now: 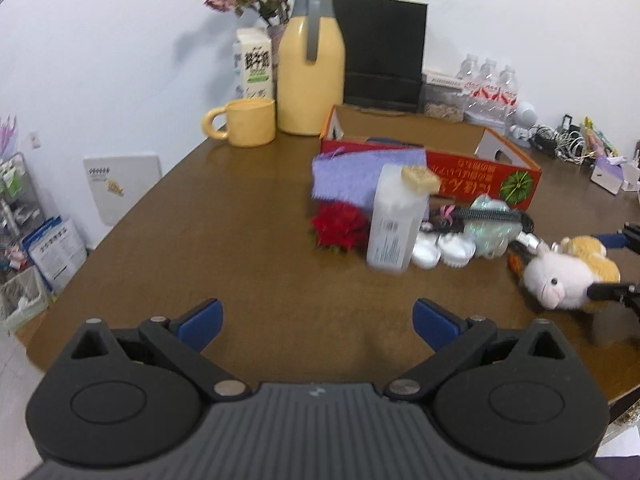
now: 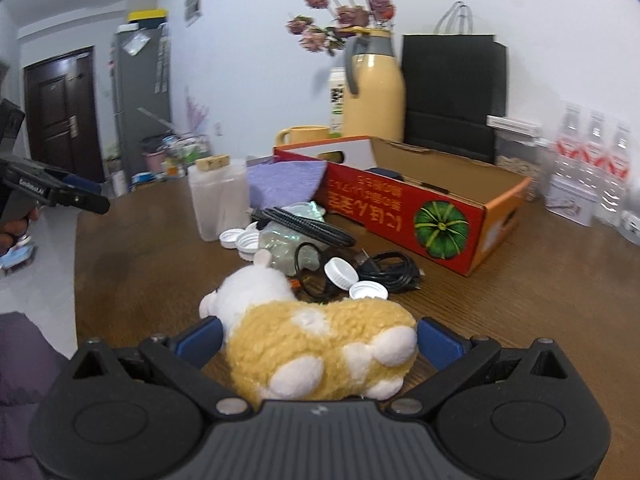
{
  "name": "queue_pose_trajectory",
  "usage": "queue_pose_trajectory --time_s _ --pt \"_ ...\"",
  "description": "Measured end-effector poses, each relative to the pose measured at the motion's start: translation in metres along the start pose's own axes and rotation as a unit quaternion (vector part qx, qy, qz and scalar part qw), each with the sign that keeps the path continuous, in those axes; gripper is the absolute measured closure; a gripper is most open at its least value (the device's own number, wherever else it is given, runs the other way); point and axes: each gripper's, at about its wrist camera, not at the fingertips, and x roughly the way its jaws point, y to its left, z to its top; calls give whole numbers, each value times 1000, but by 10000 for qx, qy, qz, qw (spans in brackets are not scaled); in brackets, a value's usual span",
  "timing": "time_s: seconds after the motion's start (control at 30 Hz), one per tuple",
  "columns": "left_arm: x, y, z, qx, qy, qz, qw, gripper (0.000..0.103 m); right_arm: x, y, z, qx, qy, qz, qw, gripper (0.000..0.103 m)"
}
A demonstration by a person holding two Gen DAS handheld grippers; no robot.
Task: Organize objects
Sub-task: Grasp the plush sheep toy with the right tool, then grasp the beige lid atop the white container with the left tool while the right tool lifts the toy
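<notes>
A brown wooden table stands against a white wall, its far end crowded with a yellow jug, a matching mug, dried flowers and a black paper bag. The landmark is the red cardboard box, lying open-topped. In front of the box sits the clutter: a clear plastic bottle, loose white caps, a black cable and a purple cloth leaning on the box's near wall.

The plush toy lies on the table on the near side of the box, just beyond the cable. The right gripper straddles its yellow body, jaws wide, pads beside the flanks but not visibly squeezing. The likely step is grasping the toy: close around the thick middle, not a leg, then lift clear of the cable before heading for the box.

The left gripper hovers wide and empty over bare table, well short of the box.
</notes>
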Motion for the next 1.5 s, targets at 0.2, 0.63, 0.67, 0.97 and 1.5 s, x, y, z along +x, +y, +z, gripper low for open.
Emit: queue_pose_trajectory --time_s 0.2,0.63,0.67,0.97,1.5 --pt "-7 -1 -12 -91 98 146 9998 0 7 0 2 -357 109 314 9988 0" --pt "-9 1 -16 -124 117 100 9998 0 12 21 4 -449 144 0 9989 8" --pt "-8 0 -16 -122 118 74 9998 0 11 25 3 -424 133 -107 9990 9" --pt "11 -13 4 11 -28 -270 9996 0 -4 63 -13 188 -283 -987 9945 15" --pt "54 -62 69 101 -877 -416 9952 13 1 88 5 1037 -1187 -1982 9674 15"
